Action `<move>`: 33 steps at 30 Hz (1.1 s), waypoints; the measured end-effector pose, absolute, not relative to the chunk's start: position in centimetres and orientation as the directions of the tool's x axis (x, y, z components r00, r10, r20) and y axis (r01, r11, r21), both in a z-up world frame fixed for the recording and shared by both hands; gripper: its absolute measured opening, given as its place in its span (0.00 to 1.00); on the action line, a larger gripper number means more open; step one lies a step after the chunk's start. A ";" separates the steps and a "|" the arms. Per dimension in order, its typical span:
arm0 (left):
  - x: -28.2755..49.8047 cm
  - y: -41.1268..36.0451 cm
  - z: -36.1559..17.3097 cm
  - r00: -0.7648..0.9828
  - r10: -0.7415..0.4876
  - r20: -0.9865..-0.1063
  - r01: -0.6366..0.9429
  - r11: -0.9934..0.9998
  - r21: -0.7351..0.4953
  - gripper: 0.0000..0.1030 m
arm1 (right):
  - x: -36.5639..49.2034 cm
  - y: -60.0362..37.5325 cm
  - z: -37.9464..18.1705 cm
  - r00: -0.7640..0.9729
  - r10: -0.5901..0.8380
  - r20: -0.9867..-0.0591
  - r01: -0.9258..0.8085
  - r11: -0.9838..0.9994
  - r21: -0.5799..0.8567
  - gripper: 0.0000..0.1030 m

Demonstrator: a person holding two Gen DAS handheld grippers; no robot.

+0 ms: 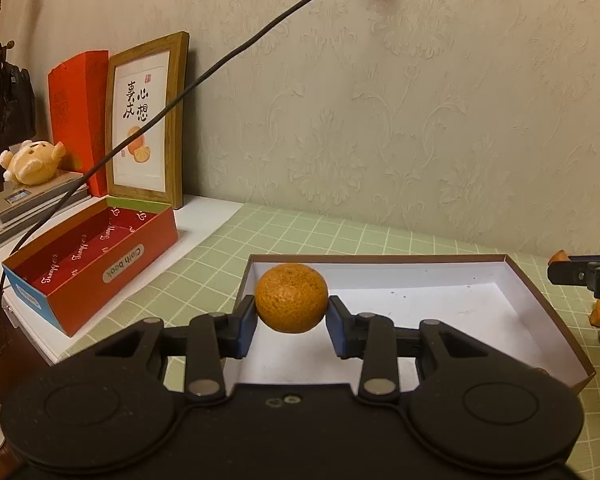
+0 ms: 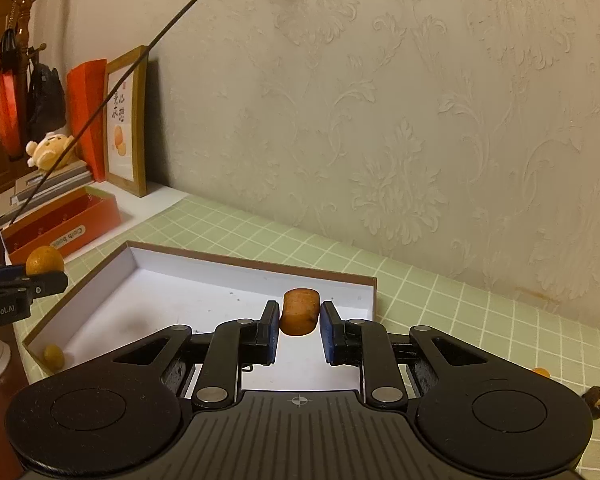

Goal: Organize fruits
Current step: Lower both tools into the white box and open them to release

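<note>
Left gripper (image 1: 291, 312) clamps a mandarin (image 1: 291, 298) above the white tray (image 1: 540, 300); right gripper (image 2: 299, 326) pinches an orange chunk (image 2: 299, 317) over its far corner.

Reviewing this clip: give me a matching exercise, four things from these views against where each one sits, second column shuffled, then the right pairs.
Things:
1. round orange tangerine
2. stubby orange cylindrical fruit piece
3. small yellowish fruit
4. cream plush toy

Places:
A. inside the shallow white-lined box, near corner
B. between the left gripper fingers
C. on stacked books by the wooden picture frame
D. between the right gripper fingers

Pairs: 1-B, 2-D, 3-A, 4-C
</note>
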State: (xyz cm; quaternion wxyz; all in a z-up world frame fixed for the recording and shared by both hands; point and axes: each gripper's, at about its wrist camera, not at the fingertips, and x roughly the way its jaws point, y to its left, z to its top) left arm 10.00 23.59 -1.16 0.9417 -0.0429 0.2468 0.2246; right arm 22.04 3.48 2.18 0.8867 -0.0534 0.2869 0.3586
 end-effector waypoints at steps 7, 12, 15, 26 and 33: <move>10.9 24.1 -1.8 0.764 0.399 -0.507 -0.445 0.895 0.035 0.27 | 22.6 4.5 1.0 0.558 0.600 -0.573 -0.676 0.729 0.104 0.21; 11.4 24.5 -2.4 0.755 0.394 -0.524 -0.447 0.894 0.029 0.28 | 23.1 4.6 0.4 0.550 0.596 -0.585 -0.676 0.729 0.108 0.21; 11.8 24.6 -2.9 0.748 0.390 -0.537 -0.445 0.895 0.030 0.28 | 23.3 4.7 0.1 0.547 0.594 -0.590 -0.676 0.729 0.108 0.21; 12.0 24.6 -3.2 0.728 0.473 -0.496 -0.509 0.858 0.071 0.94 | 23.8 6.3 -1.7 0.563 0.551 -0.617 -0.670 0.740 0.050 0.86; 11.9 24.8 -3.0 0.737 0.462 -0.493 -0.498 0.865 0.067 0.94 | 24.1 5.8 -1.3 0.615 0.571 -0.543 -0.635 0.768 0.089 1.00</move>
